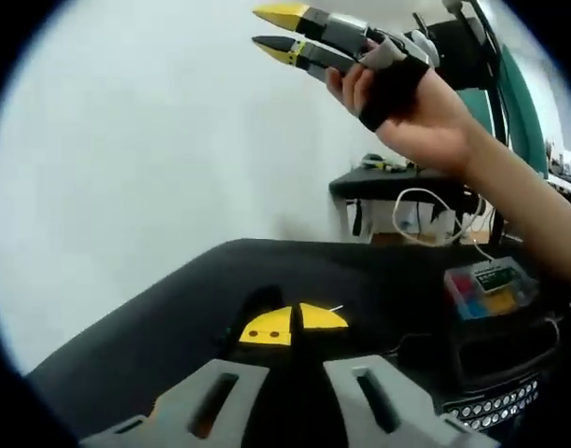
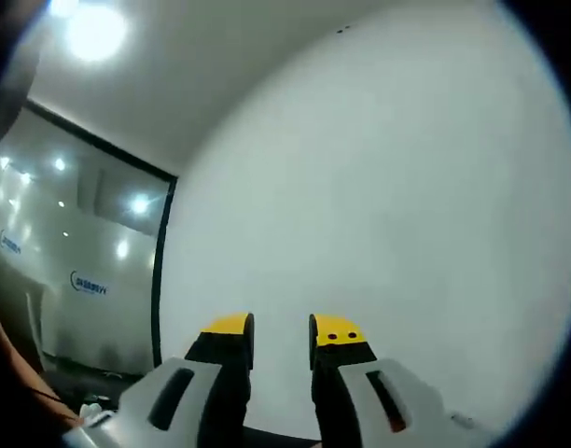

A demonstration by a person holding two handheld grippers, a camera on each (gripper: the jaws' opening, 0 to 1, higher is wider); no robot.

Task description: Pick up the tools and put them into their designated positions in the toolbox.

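Observation:
My left gripper [image 1: 293, 324] hovers low over a black surface [image 1: 155, 336], its yellow tips closed together with nothing between them. To the right lies the open black toolbox [image 1: 509, 350], holding a small case of coloured bits [image 1: 491, 287] and a row of shiny sockets [image 1: 495, 408]. My right gripper [image 1: 263, 28] is raised high at the top of the left gripper view, held by a person's hand [image 1: 425, 112], with its yellow-tipped fingers slightly apart. In the right gripper view, the right gripper [image 2: 281, 329] points up at a white wall, open and empty.
A white wall [image 1: 174, 140] rises behind the black surface. A dark table [image 1: 397, 182] with cables stands at the back right. The person's forearm [image 1: 528, 205] crosses above the toolbox. Ceiling lights [image 2: 94, 28] and a glass partition [image 2: 80, 261] appear to the left.

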